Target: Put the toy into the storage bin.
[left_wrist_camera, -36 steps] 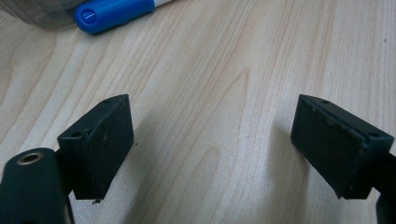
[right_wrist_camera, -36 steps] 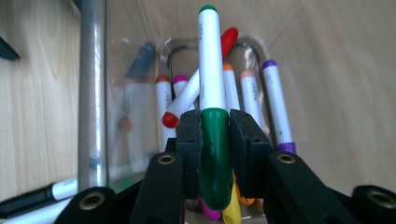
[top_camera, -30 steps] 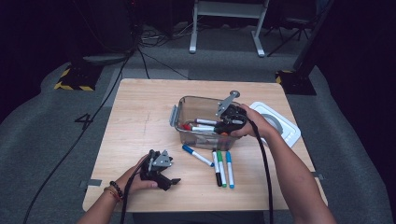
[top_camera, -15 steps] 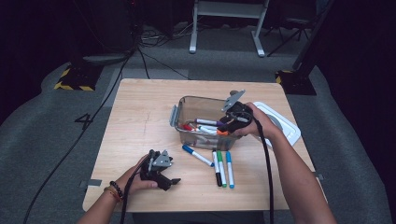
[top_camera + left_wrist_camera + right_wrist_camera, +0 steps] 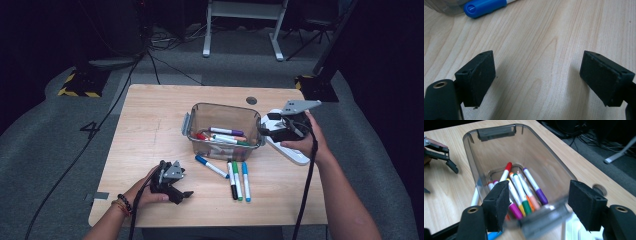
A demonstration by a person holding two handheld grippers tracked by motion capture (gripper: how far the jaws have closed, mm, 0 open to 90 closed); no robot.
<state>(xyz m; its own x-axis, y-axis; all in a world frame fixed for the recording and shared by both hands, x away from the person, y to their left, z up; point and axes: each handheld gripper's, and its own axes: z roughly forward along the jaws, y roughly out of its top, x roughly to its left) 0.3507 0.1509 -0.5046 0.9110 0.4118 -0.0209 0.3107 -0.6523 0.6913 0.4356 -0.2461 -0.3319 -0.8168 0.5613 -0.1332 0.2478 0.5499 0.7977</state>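
A clear plastic container [image 5: 225,107] [image 5: 496,132] stands mid-table with several coloured markers [image 5: 227,135] [image 5: 524,192] lying in it. My right gripper [image 5: 263,131] [image 5: 544,205] hovers at its right end, pointing into it. Its jaws have just been opening and hold nothing. A blue marker [image 5: 211,166] lies in front of the container, with a black marker [image 5: 231,180], a green one [image 5: 237,180] and another blue one [image 5: 246,181] side by side. My left gripper [image 5: 182,196] [image 5: 539,80] rests on the table at the front left, jaws apart over bare wood, a blue marker cap [image 5: 485,7] beyond them.
A white lid [image 5: 292,152] lies on the table under my right hand, to the right of the container. A round cable hole [image 5: 251,100] sits near the table's far edge. Bare wood spreads across the left half. Cables trail from both grippers toward the front edge.
My right gripper has drawn back to the right and upward from over the container, and its jaws have gone from shut to open. The left hand has stayed put.
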